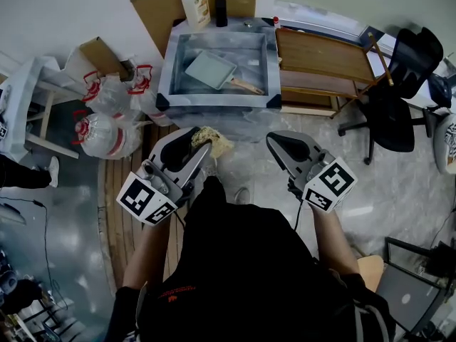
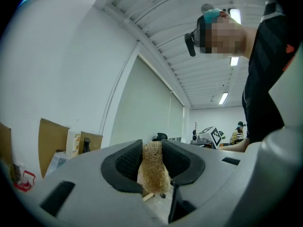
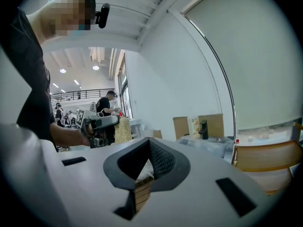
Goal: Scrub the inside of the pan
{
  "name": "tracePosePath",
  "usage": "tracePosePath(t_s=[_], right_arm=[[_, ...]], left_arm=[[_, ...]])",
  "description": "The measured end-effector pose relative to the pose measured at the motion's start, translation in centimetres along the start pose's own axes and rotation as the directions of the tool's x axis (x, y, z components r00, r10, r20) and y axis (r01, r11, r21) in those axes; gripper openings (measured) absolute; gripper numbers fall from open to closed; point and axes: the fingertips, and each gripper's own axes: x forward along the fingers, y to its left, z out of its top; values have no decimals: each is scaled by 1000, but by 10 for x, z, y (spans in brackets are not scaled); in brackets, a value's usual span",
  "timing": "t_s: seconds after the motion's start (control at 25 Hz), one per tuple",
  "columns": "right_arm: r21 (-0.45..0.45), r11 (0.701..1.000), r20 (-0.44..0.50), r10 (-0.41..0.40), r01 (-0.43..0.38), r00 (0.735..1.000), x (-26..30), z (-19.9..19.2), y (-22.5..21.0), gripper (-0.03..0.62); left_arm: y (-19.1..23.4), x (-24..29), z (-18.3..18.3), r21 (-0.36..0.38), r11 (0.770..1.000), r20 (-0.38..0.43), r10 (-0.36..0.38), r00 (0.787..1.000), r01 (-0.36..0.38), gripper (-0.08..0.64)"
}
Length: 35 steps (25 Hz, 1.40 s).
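Left gripper [image 2: 152, 148] clamps soft tan fibre scrubber [image 2: 154, 170]; right gripper [image 3: 149, 151], clenched empty, could steady stiff grey pan [image 1: 209, 70] ahead by wooden handle [image 1: 247, 86].

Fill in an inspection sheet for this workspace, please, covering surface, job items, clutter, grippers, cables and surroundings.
Surface: plastic-wrapped basin, with only the pan inside.
Job's things: square pan with a wooden handle lies in the basin; straw-coloured scrubber is not at the pan yet.
Clutter: bottle and cardboard behind the basin; filled plastic bags to its left.
Grippers: left gripper is shut on the scrubber; right gripper is shut and empty; both are short of the basin.
Cables: thin black cable on the floor, far left.
Surroundings: wooden table right of the basin; black office chair beyond it.
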Motion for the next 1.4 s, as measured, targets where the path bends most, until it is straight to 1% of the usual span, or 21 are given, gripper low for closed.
tracePosePath(t_s=[0.16, 0.32, 0.52, 0.76, 1.12, 1.4], right_arm=[[8, 1000, -1, -3, 3, 1000, 12, 3, -11, 3], [22, 1000, -6, -7, 7, 1000, 35, 5, -25, 3], [50, 999, -25, -20, 21, 1000, 73, 3, -46, 3], [62, 997, -51, -34, 37, 998, 131, 7, -72, 3], [78, 994, -106, -72, 81, 992, 216, 12, -116, 3], [74, 988, -142, -125, 136, 982, 256, 14, -138, 3]], left_arm=[[18, 5, -3, -10, 1000, -5, 4, 1000, -5, 132], [46, 9, -6, -27, 1000, -11, 6, 1000, -6, 132], [92, 20, -7, -48, 999, -19, -2, 1000, 2, 132], [156, 31, -7, -50, 999, -34, -18, 999, 16, 132], [249, 54, -7, -38, 997, -77, -72, 994, 69, 132], [300, 66, -10, -39, 992, -95, -122, 988, 119, 132]])
